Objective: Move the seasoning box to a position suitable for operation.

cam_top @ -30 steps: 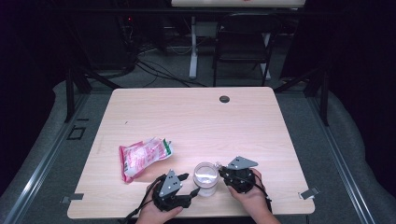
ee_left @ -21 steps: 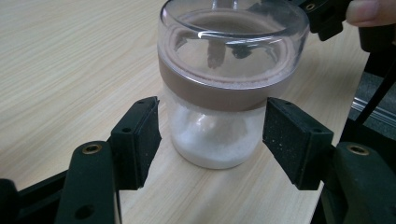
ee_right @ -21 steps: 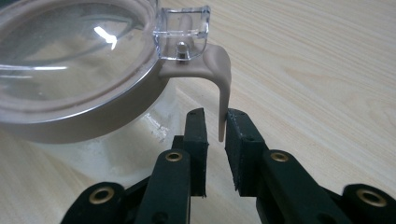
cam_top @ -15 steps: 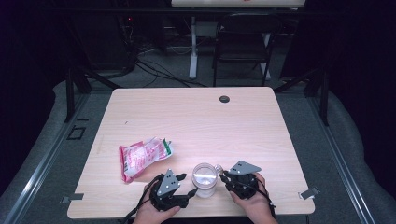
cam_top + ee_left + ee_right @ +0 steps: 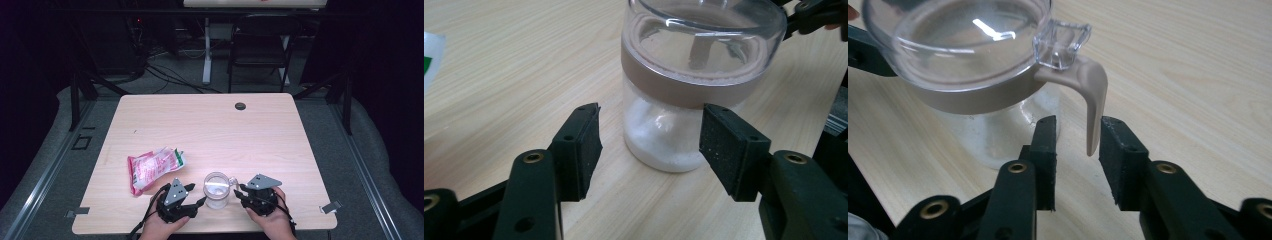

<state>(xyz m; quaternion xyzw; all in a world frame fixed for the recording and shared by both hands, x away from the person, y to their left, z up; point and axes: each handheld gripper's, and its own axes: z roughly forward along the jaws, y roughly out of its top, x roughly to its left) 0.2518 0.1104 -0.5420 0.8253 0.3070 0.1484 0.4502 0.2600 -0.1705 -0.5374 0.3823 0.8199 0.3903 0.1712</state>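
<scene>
Jar [image 5: 217, 190]: lid shut, white powder inside. Our left gripper [image 5: 649, 145] brackets its body, jaws closing; right gripper [image 5: 1077, 145], jaws just opening, straddles the latch [image 5: 1093, 100] unpinched. Opening remains.

A light wooden table [image 5: 210, 125] fills the middle of the frame. At its lower left lies a crumpled pink, white and green packet [image 5: 152, 169]. Near the table's upper edge, right of centre, sits a small dark round cap [image 5: 240, 106]. Behind the table, at upper centre, stands a dark folding chair [image 5: 262, 47], with black cables [image 5: 175, 77] trailing across the grey floor to its left.
</scene>
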